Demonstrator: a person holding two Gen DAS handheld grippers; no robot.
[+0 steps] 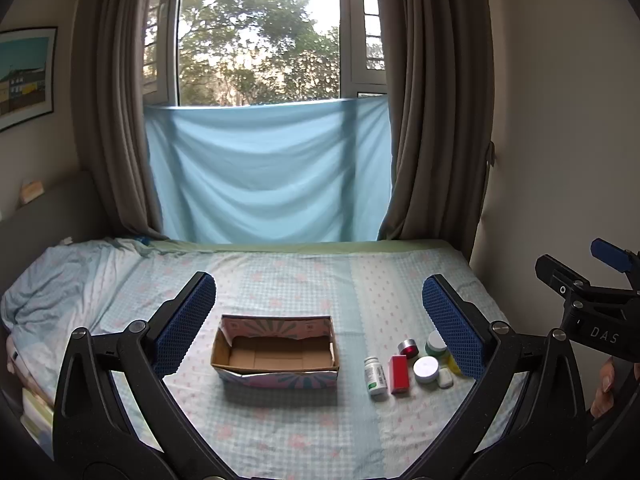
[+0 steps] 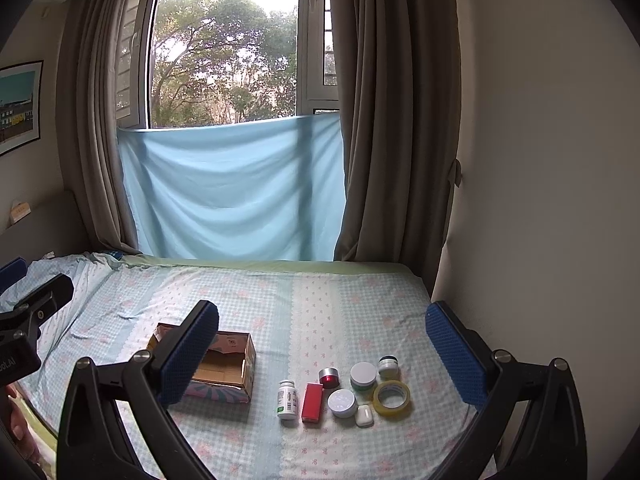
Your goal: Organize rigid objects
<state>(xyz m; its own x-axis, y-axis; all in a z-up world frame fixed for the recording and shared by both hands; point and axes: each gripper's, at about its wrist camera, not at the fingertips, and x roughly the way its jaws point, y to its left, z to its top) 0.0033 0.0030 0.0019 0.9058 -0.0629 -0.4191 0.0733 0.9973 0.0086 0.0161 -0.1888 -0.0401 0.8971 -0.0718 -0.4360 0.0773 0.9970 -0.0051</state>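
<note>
Cardboard box point(image 1: 276, 354) sits open-top on the bed point(image 1: 280, 280), empty inside, long axis running left-right across the left wrist view; prob. the bin for the small items, so it's parked w/ mouth up and nothing blocking it. Items cluster just right of it, apart from the box: white pill bottle point(image 2: 287, 399) upright; red box point(image 2: 312, 402) lying flat, long axis pointing away from cam; red-capped jar point(image 2: 329, 377); white-lid jar point(image 2: 342, 403); green jar point(image 2: 363, 376); tape roll point(image 2: 392, 398) flat; small white case point(image 2: 364, 415). Left gripper point(image 1: 320, 324) jaws spread wide, holding nothing, framing box; right gripper point(image 2: 322, 354) likewise wide apart and bare, over the cluster; nothing packed yet.
</note>
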